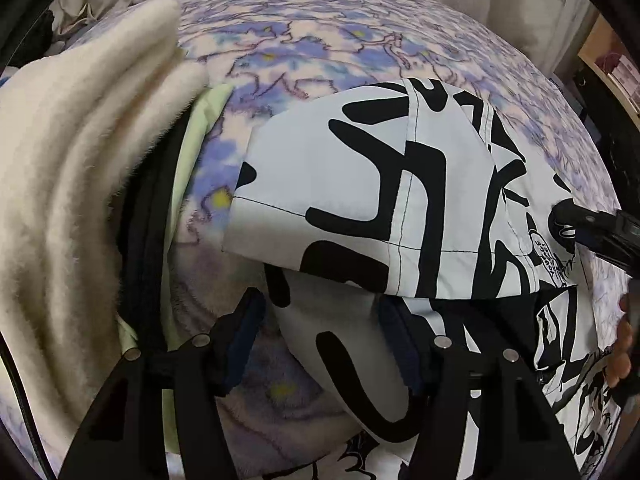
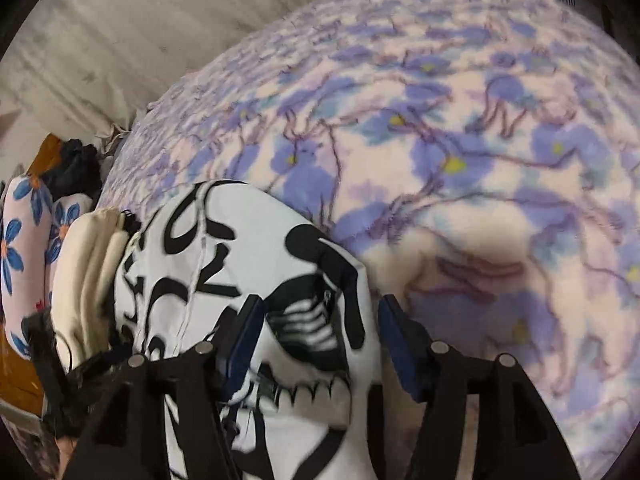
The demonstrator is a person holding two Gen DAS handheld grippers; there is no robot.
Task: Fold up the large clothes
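Observation:
A large white garment with bold black print [image 1: 360, 184] lies on the flowered bed blanket [image 1: 320, 40], its top flap folded over a lower layer. My left gripper [image 1: 322, 316] points down at it and stands open, with a rounded fold of the garment between its fingers and blanket showing beside the left pad. The right gripper's black tip [image 1: 580, 228] rests over the garment's right edge, next to a hand [image 1: 620, 344]. In the right wrist view the right gripper [image 2: 320, 312] is open astride the garment's [image 2: 240, 264] edge, its right pad clear of the cloth.
A cream fluffy cloth [image 1: 80, 160] is heaped at the left over a pale green piece with a black zipper [image 1: 188, 160]. A flowered pillow [image 2: 24, 240] and a dark bundle [image 2: 72, 164] lie at the bed's far side. Pale curtain [image 2: 140, 20] hangs behind; shelves [image 1: 612, 64] stand right.

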